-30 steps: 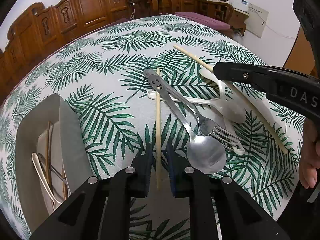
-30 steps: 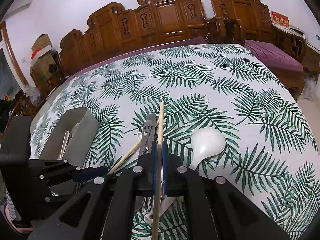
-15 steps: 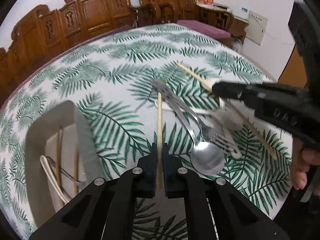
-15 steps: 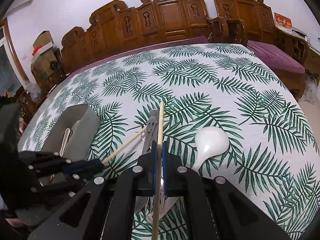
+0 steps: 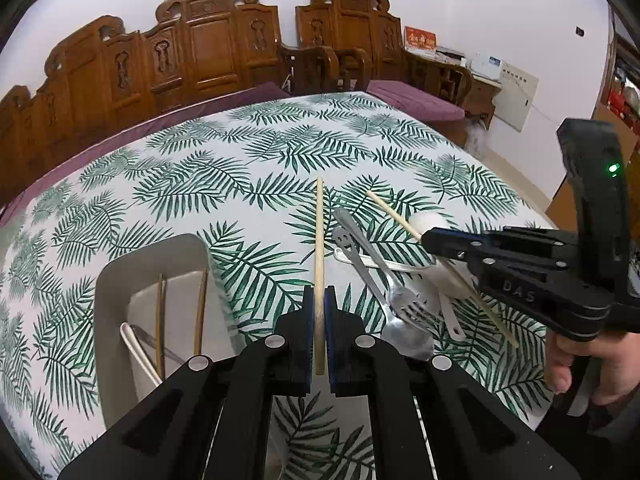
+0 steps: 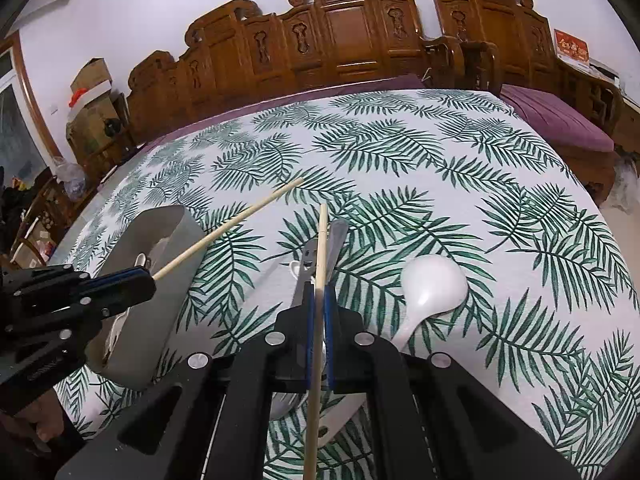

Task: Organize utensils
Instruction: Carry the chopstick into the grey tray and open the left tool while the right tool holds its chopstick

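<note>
two chopsticks clamped, one in each gripper

two carved wooden benches (image 5: 200,60) with purple cushions line the far edge and far right corner of the table (image 5: 240,168), which wears a white cloth printed with green palm fronds. stacked cardboard boxes (image 6: 92,92) sit off the table's far left corner in the right wrist view. a red card (image 5: 420,40) with gold characters, too small to read, stands on a side cabinet by the wall.

a grey tray (image 5: 116,280) lies near the table's left edge, holding two dark chopsticks, a white utensil and a metal one.

the right gripper (image 5: 430,242), its body marked "das", reaches in from the table's right side, a hand (image 5: 576,364) below it. its jaws are clenched on a pale chopstick (image 5: 394,216) that slants across the utensil pile. this gripper partly covers the white soup spoon (image 6: 434,284).

the left gripper (image 5: 319,304) is clenched on another pale chopstick (image 5: 319,240), lifted clear of the cloth and pointing toward the far edge; in the right wrist view this stick (image 6: 240,220) passes over the tray's near corner.

the loose pile sits between the tray and the table's right edge: a metal spoon (image 5: 408,338), a fork (image 5: 404,300) with a smiley cut-out handle (image 5: 345,238), and a thin white plastic utensil (image 5: 376,264) lying crosswise beneath them.
</note>
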`<state>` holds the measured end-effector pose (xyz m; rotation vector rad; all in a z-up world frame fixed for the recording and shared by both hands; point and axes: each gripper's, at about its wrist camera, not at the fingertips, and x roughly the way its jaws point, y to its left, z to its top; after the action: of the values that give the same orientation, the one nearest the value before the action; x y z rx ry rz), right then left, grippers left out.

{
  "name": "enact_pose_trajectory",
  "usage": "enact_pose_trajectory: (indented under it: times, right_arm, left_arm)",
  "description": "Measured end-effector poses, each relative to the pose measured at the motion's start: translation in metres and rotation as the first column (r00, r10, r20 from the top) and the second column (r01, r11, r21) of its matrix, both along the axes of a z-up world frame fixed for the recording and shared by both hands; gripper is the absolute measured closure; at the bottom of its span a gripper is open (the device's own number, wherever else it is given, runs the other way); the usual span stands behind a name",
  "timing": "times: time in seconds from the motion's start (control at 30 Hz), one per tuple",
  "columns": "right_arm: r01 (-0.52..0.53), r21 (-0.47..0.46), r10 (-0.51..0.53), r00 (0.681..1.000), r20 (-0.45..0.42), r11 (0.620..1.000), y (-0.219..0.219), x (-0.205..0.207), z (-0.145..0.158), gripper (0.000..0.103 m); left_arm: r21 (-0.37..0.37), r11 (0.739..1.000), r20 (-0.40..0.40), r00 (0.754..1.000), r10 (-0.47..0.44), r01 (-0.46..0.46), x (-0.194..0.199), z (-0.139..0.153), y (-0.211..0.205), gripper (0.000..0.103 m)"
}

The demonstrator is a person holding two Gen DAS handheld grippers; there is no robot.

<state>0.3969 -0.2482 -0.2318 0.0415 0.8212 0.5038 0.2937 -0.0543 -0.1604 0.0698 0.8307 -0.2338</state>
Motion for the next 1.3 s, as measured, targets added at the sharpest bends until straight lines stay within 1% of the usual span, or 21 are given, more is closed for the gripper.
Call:
enact_pose_trajectory:
  times: [0.13,0.3,0.5,0.67,0.83,1.03,1.3]
  right_arm:
    - [-0.02,0.005,0.02,1.0,0.005,1.0,0.008,-0.004,0.002,0.097]
    - [-0.05,-0.012,0.05,0.999,0.015,0.999,0.02,-0.011,0.002,0.097]
    - [-0.088,-0.052,0.089,0.996,0.022,0.995,0.034,-0.019,0.0,0.097]
    - [-0.106,-0.061,0.107,0.994,0.026,0.993,0.042,-0.023,-0.001,0.097]
    - [-0.117,-0.069,0.119,0.992,0.028,0.991,0.044,-0.027,-0.001,0.097]
    - [-0.118,-0.068,0.12,0.992,0.028,0.991,0.041,-0.028,-0.001,0.097]
    - [-0.124,-0.069,0.126,0.992,0.028,0.99,0.039,-0.028,-0.001,0.097]
  left_arm:
    - [-0.007,1.0,0.019,1.0,0.006,-0.006,-0.012,0.009,0.007,0.099]
    - [-0.028,0.999,0.038,0.999,0.031,-0.03,-0.026,0.019,0.022,0.099]
    - [-0.041,0.997,0.052,0.997,0.064,-0.062,-0.042,0.025,0.045,0.099]
    - [-0.048,0.994,0.052,0.993,0.102,-0.1,-0.055,0.026,0.062,0.099]
    - [-0.038,0.99,0.036,0.989,0.141,-0.139,-0.065,0.021,0.076,0.099]
    - [-0.026,0.986,0.007,0.986,0.165,-0.165,-0.071,0.01,0.088,0.099]
    - [0.008,0.979,-0.033,0.979,0.202,-0.202,-0.061,-0.01,0.095,0.099]
